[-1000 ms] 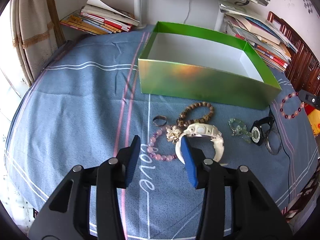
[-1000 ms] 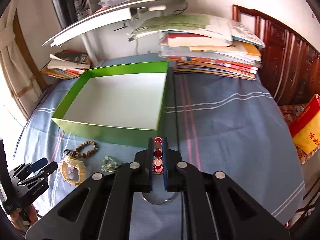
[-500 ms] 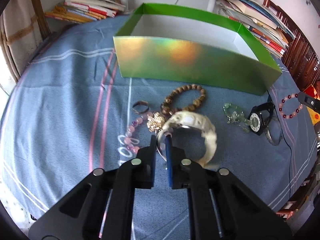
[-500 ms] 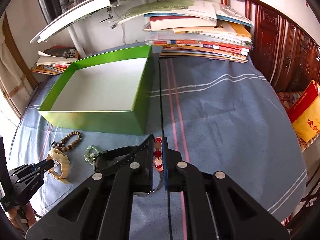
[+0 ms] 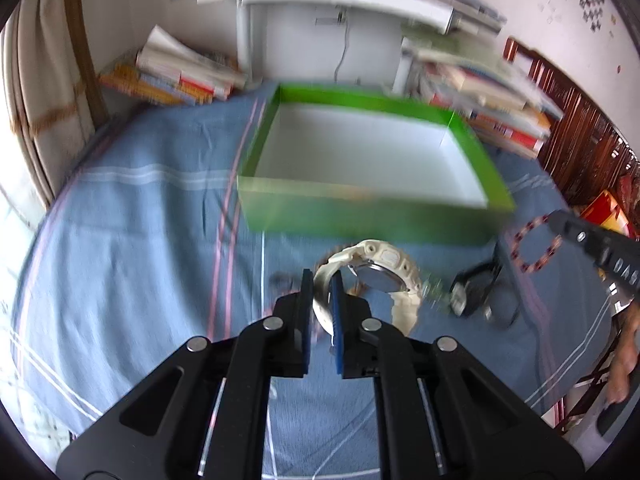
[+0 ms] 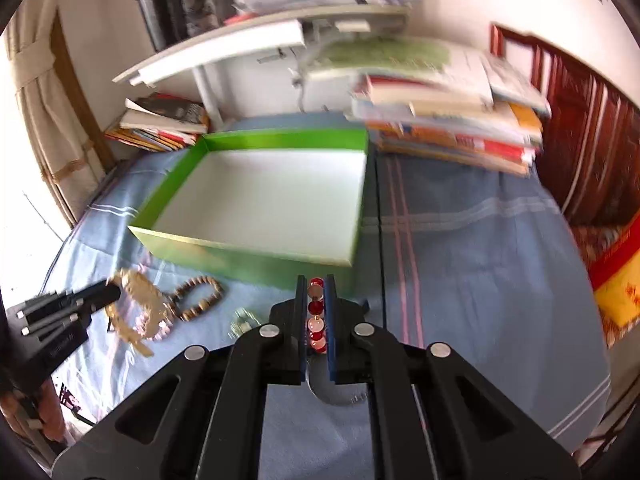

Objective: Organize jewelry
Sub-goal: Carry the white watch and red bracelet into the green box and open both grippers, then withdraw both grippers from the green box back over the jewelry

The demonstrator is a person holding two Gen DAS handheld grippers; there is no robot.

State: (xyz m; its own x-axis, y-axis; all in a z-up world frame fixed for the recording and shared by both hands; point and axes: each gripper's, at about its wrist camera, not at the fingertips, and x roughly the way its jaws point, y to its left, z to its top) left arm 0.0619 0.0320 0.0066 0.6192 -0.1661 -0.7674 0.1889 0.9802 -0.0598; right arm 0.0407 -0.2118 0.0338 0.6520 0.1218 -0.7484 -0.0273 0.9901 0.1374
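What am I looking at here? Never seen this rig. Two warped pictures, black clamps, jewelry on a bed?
No robot: a person holds a black two-finger clamp in each hand, each carrying a fisheye camera that looks along its fingers, hence the warping. One picture is from the left clamp, one from the right.

The left gripper is shut on the strap of a cream plastic wristwatch, lifted off the cloth. The right gripper is shut on a red and white bead bracelet; from the left view it hangs as a ring.

Underneath is a blue striped bedsheet. On it stand an empty green cardboard box with a white inside, a brown wooden bead bracelet and a black watch. Smaller pieces are too blurred to name. Stacks of books sit behind.
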